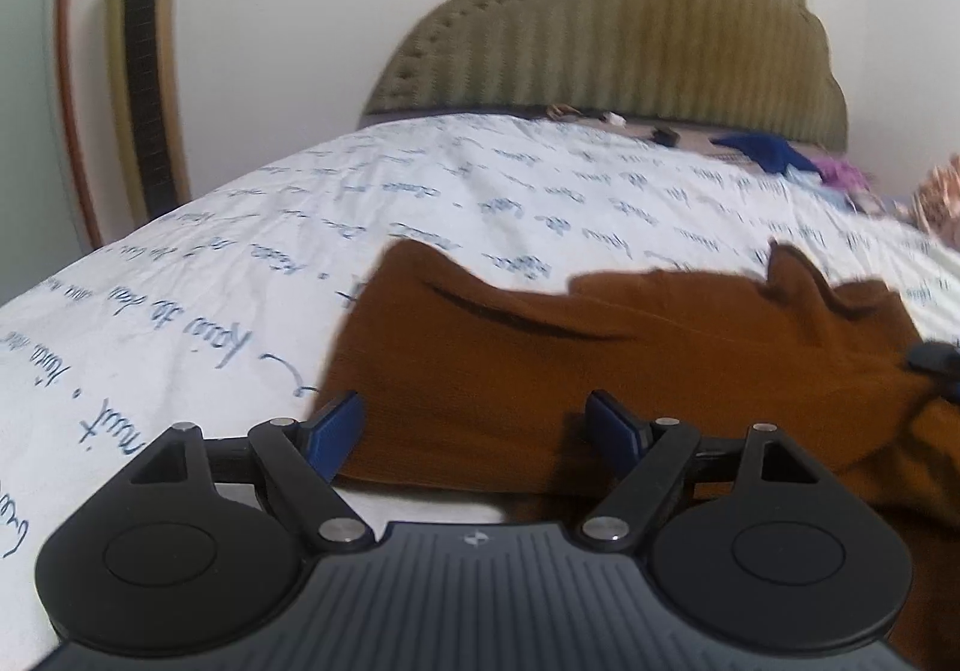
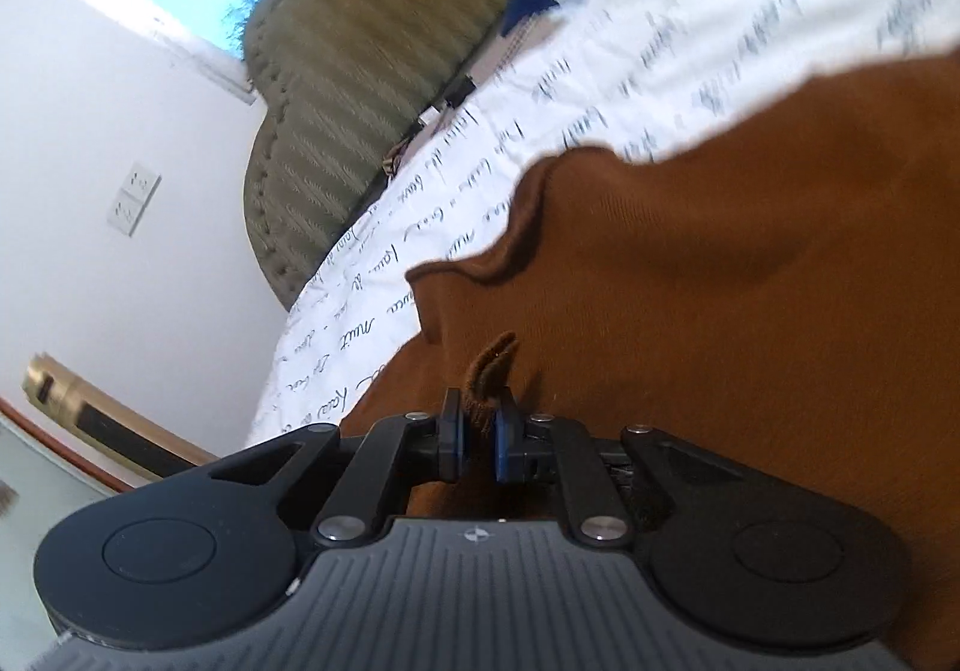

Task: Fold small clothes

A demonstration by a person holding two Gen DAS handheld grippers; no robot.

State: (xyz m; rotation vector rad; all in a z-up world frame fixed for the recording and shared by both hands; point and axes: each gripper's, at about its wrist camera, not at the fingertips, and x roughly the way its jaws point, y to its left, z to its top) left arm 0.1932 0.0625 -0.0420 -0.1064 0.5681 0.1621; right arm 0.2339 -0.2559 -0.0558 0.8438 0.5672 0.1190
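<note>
A brown garment (image 1: 540, 359) lies on a white bedsheet with blue script (image 1: 240, 263). My left gripper (image 1: 477, 434) is open, its blue pads spread wide at the garment's near edge, holding nothing. My right gripper (image 2: 478, 440) is shut on a pinched fold of the brown garment (image 2: 750, 281), and a tuft of cloth sticks up between its pads. The right wrist view is tilted and blurred. The tip of my right gripper shows at the right edge of the left wrist view (image 1: 933, 359), on the garment's right side.
An olive padded headboard (image 1: 630, 29) stands at the far end of the bed. A blue cloth (image 1: 762, 149) and purple cloth (image 1: 840, 170) lie near it at the right. A gold tower fan (image 1: 141, 41) stands left of the bed.
</note>
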